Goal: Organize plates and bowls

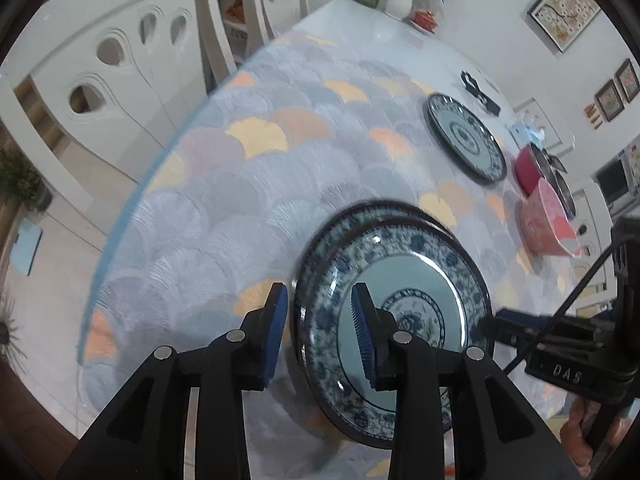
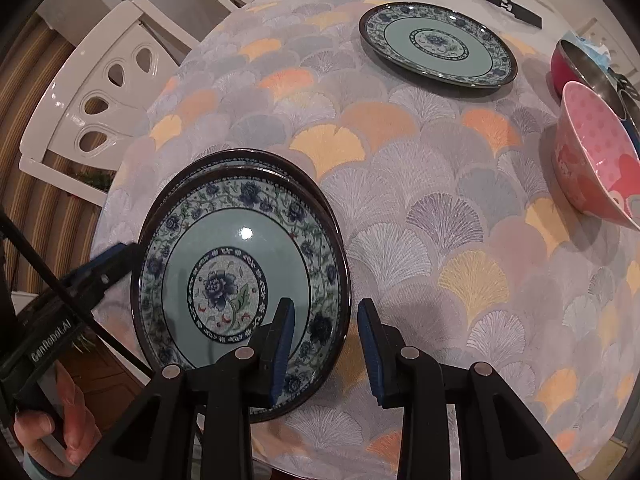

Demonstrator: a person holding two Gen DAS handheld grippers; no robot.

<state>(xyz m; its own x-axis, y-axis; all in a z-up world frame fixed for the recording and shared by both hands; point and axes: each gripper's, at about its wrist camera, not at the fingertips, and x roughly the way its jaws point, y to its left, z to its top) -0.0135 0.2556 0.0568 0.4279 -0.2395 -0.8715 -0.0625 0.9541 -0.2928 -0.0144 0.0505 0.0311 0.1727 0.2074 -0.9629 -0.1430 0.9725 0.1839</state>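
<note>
Porcelain stack: we see two blue-and-white plates (image 2: pixel 240 264) stacked near the round table's (image 2: pixel 440 208) edge, top plate slightly offset.
Left gripper (image 1: pixel 320 328): we see its jaws narrowly parted astride the top plate's rim, pads not pressing.
Right gripper (image 2: pixel 326 344): narrowly parted astride the opposite rim, likewise not pressing.
Third plate (image 2: pixel 438 46): alone, well apart across the table.
Pink bowl (image 2: pixel 596 156): tilted, beside a red pot (image 2: pixel 568 66).

Glossy glazed plates (image 2: pixel 240 256) catch light; the desk (image 2: pixel 440 208) cloth looks matt, finely textured; the pink bowl (image 2: pixel 592 152) shines.
</note>
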